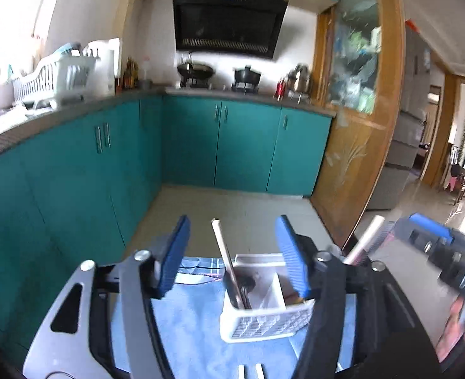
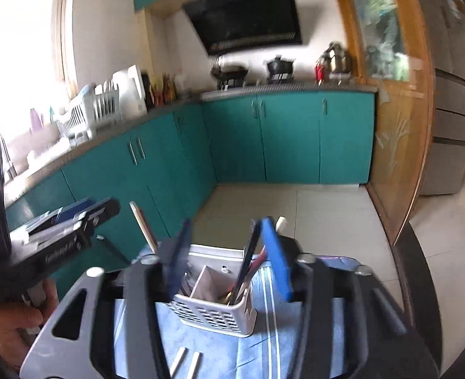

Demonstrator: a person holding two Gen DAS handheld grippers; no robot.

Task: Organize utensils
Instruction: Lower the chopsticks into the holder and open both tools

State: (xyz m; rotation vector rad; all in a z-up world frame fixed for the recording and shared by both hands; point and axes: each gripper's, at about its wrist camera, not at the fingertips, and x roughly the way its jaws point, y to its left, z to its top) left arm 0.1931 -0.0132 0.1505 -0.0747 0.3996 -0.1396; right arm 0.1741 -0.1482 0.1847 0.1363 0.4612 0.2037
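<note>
Overhead, both grippers' ribbed blue jaws gape above the slotted white plastic caddy.

A blue cloth with striped edging covers the dark table. On it stands a white slotted utensil caddy, upright, with two pale chopstick ends lying side by side just in front.

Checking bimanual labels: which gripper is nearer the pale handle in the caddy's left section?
Left. The left gripper's open jaws frame the pale handle; the right gripper hovers to its right, over the caddy.
</note>
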